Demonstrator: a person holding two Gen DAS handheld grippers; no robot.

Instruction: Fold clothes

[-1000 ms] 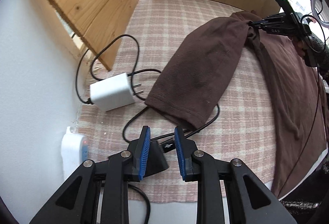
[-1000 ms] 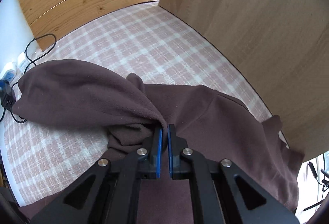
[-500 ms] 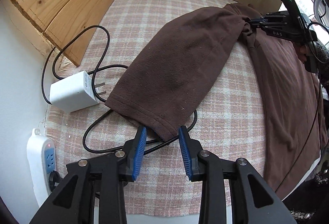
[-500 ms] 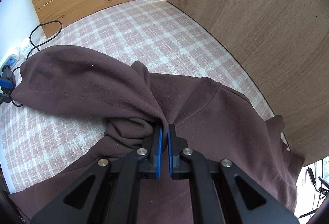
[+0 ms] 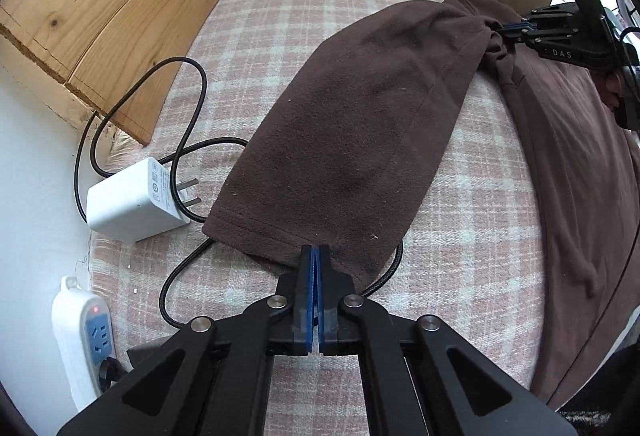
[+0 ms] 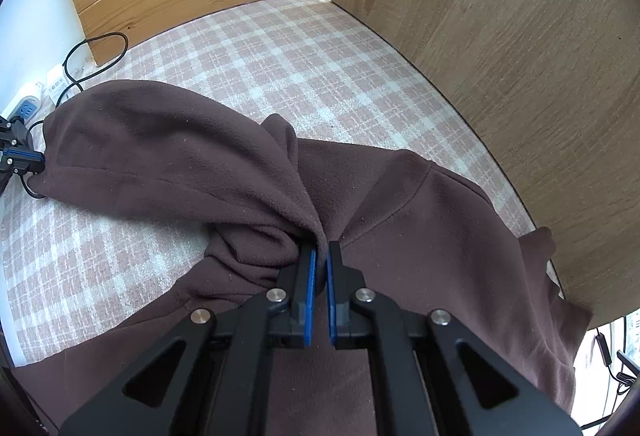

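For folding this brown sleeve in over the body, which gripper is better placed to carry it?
Left. The left gripper is shut on the sleeve at its cuff, the free end. The right gripper pinches the shoulder end, so it probably serves better as the anchor.

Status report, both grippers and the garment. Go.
Left gripper shut on sleeve cuff. Right gripper shut on brown sweatshirt near shoulder. Black cable runs under the cuff, snag risk.

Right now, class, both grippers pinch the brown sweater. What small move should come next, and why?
Probably lift the cuff and carry it over the sweater: the left gripper has shut on the cuff, the right gripper pins the shoulder, and the sleeve lies stretched out sideways.
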